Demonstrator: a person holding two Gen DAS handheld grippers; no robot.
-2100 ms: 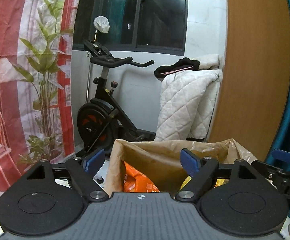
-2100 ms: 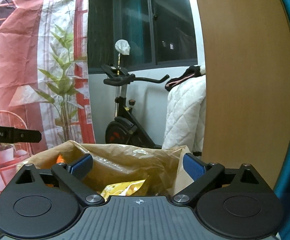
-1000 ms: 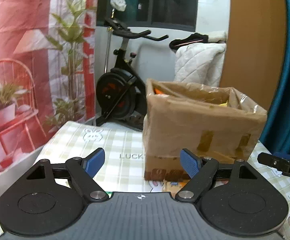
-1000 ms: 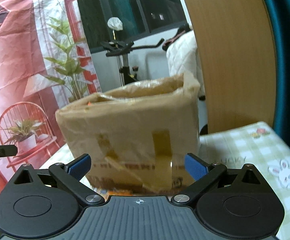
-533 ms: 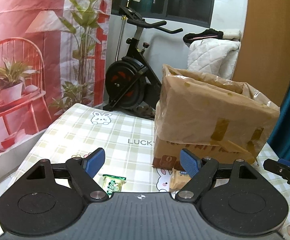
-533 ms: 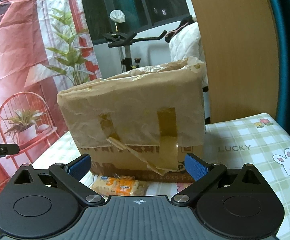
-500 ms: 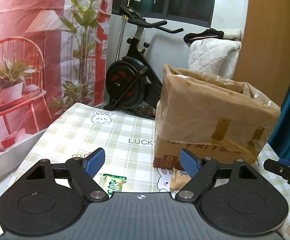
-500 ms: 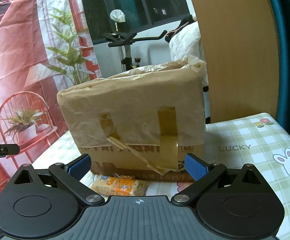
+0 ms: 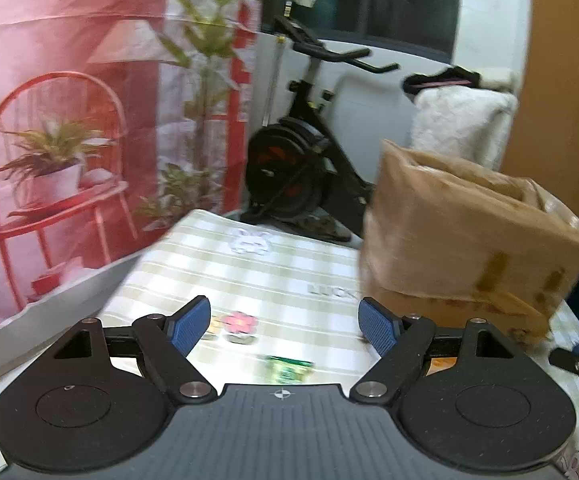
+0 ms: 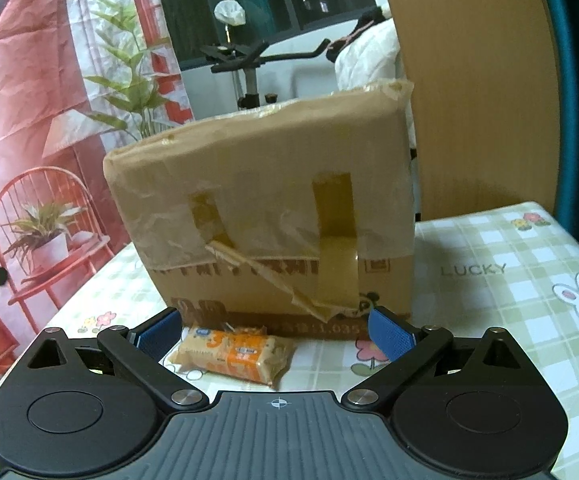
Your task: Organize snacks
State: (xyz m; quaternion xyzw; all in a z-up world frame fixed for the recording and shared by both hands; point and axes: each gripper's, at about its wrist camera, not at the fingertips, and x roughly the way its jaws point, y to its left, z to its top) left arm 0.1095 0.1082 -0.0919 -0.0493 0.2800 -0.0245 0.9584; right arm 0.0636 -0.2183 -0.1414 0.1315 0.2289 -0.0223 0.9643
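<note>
1. Left gripper [image 9: 284, 322] spread wide, empty; green packet [image 9: 289, 369] at 6 o'clock on tablecloth [image 9: 257, 272].
2. Right gripper [image 10: 275, 330] spread wide, empty; orange biscuit pack [image 10: 233, 353] lay between pads, untouched, against cardboard box [image 10: 265, 204].

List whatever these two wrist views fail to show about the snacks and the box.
- Box contents: in the right wrist view the cardboard box shows only its side wall; its inside is hidden.
- Green packet: left wrist view, motion-blurred; print unreadable, near edge cut by the gripper body.
- Orange biscuit pack: right wrist view, label too small to read.
- Box lettering: partly covered by peeling tape.
</note>
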